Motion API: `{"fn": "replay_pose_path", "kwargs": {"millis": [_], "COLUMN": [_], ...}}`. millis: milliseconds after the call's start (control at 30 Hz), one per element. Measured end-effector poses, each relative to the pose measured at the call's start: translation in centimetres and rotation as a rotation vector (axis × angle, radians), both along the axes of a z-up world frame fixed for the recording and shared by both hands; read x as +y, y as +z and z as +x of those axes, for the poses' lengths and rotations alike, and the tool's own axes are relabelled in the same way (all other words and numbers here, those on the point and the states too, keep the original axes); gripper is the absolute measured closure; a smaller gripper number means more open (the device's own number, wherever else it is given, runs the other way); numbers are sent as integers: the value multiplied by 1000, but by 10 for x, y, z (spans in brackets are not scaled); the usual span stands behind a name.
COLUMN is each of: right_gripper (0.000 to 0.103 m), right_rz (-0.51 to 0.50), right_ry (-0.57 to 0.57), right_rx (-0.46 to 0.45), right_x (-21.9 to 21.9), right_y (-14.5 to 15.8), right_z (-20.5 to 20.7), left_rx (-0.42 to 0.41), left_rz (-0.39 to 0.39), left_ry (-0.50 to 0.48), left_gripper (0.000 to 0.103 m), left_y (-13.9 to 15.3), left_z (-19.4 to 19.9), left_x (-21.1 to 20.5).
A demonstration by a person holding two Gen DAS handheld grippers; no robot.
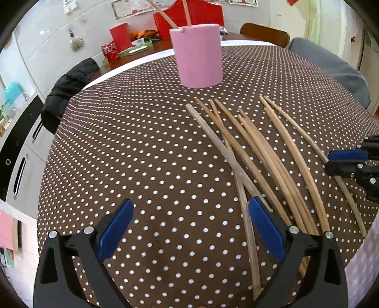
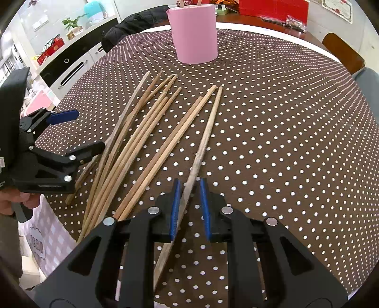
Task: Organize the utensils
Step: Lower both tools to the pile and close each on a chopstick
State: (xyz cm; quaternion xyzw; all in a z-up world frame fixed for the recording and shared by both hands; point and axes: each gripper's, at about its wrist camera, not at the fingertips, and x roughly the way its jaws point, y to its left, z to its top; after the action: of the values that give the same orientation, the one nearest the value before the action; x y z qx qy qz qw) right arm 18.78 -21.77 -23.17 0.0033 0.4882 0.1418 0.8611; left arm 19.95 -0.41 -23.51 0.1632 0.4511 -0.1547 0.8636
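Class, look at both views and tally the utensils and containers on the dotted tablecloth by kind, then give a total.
Chopsticks lying loose on the cloth: 10 (they overlap, so count carefully)
Chopsticks standing in the cup: 2
Pink cup: 1
Total: 13

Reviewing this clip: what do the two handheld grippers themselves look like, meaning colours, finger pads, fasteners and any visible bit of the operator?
Both grippers are matte black plastic linkages with triangular cutouts and round silver pivot bolts. The left gripper and right gripper each carry flat blue pads on the inner finger faces. No cables or readable markings show. In the right wrist view, bare skin of the operator's left hand appears under the left gripper's boxy black body.
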Motion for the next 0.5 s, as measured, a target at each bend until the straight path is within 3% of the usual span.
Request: {"fn": "replay_pose_path", "kwargs": {"millis": [100, 400, 433, 500], "right_gripper": [85, 83, 72, 53], "right_rz": [-3, -17, -20, -31], "right_ry": [-8, -44, -51, -53], "right_rx": [-2, 7, 11, 5], "right_x": [-2, 11, 11, 15], "right_y": [1, 4, 4, 6], "right_z": [1, 33, 38, 44], "left_rx": [-3, 23, 26, 53], "left_rz": [40, 36, 37, 12], "left_ry": [-2, -14, -23, -45], "left_gripper": [7, 8, 8, 20], "left_y": [-2, 0, 1, 2], "left_z": [3, 38, 42, 47], "left_x": [-5, -17, -19, -21]}}
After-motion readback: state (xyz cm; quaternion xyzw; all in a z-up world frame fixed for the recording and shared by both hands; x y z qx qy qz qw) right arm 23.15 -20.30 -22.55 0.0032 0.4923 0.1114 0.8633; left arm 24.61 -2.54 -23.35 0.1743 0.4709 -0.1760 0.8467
